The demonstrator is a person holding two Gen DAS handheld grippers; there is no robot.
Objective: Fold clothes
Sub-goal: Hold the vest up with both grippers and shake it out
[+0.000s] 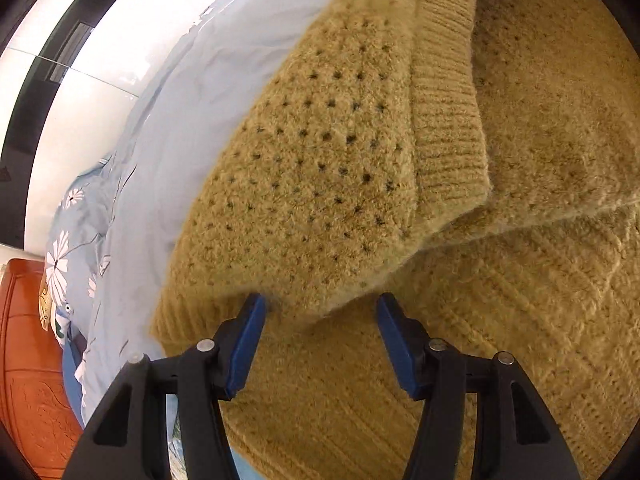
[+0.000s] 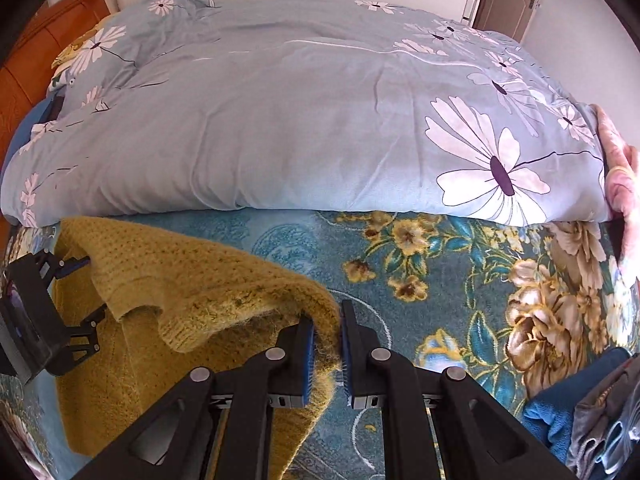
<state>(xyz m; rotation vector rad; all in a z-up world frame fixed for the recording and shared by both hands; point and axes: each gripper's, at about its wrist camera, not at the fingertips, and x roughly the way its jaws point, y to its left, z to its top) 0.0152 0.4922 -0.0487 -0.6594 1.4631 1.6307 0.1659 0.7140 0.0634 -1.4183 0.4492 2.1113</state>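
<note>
**A:** What's the lay of things, biggest first?

**B:** The bed (image 2: pixel 400 280) carries it all: a blue quilt (image 2: pixel 280 120) bunched toward the far side, which leaves the flowered sheet near me bare for folding. The sweater (image 2: pixel 200 280) lies on that bare stretch, at my left, one part doubled over the rest.

**A:** And your hands?

**B:** My right gripper (image 2: pixel 328 344) is pressed together on a corner of the knit, pinching the fuzzy edge and holding it up off the sheet. I'd say that keeps the flap taut, so it can be laid over squarely.

**A:** The left?

**B:** My left gripper (image 1: pixel 320 340) is spread, one jaw on each side of the folded flap's edge, and I see neither blue pad (image 1: pixel 246 348) pressing on the wool. It looks placed to take the other corner.
</note>
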